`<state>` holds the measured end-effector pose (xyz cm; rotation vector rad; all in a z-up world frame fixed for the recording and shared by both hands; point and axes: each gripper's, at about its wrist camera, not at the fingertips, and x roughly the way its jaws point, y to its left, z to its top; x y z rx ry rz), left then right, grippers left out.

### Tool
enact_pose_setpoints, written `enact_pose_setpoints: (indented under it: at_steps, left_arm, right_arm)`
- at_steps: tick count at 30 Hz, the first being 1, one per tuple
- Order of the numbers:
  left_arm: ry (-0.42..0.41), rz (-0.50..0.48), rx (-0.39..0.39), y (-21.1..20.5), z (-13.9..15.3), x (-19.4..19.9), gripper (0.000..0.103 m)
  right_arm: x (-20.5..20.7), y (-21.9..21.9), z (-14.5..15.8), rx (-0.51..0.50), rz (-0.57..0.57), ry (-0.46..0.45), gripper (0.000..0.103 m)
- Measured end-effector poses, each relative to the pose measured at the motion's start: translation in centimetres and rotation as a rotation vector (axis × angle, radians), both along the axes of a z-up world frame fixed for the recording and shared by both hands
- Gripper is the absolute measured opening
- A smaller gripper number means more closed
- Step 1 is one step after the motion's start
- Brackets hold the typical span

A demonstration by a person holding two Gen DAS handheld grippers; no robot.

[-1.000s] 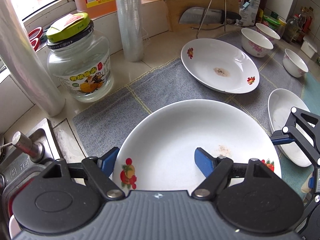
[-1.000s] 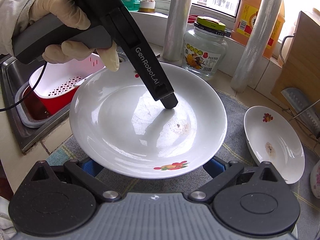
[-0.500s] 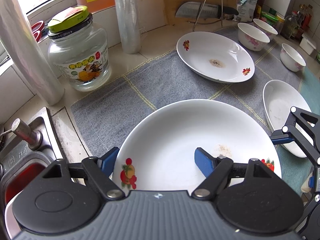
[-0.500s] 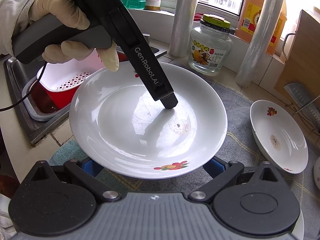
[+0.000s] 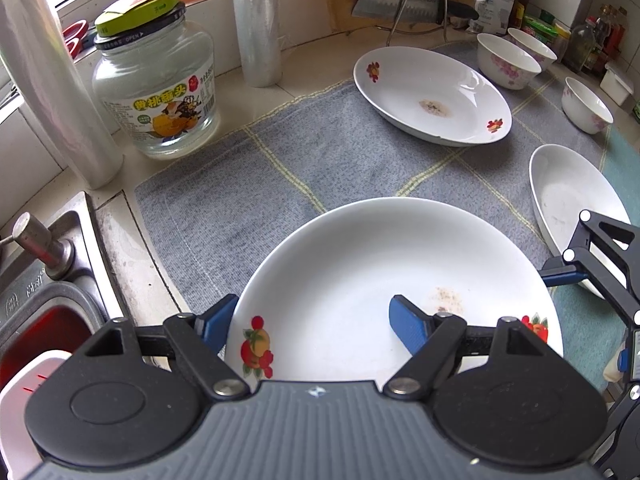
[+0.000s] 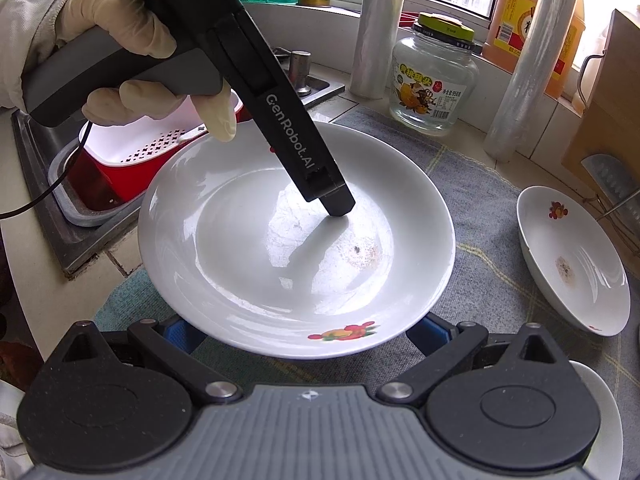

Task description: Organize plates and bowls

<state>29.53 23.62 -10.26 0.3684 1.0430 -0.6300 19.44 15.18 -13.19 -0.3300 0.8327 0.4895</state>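
On the kitchen desk (image 5: pixel 132 216), left tool (image 5: pixel 312 322) grips one fruit-print plate (image 5: pixel 384 276); right tool (image 6: pixel 304 330) open; other plates, bowls unstacked.

Each gripper is black: the left gripper (image 5: pixel 312 326) and the right gripper (image 6: pixel 308 330) have blue finger pads, silver pivot screws, round side housings and a ribbed grey body. White lettering reads "GenRobot.AI". The person's gloved hand (image 6: pixel 132 64) wears a cream latex glove and pale sleeve (image 6: pixel 28 40); a thin black cable (image 6: pixel 40 196) trails below.
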Motion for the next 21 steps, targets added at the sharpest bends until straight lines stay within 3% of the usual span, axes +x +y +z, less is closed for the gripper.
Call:
enact_pose_setpoints:
  at_steps: [21]
  left_arm:
    - [0.007,-0.044,-0.022,-1.1,-1.8,0.2,0.08]
  right_arm:
    - [-0.4,-1.0,-1.5,-0.018,-0.045,0.033,0.103]
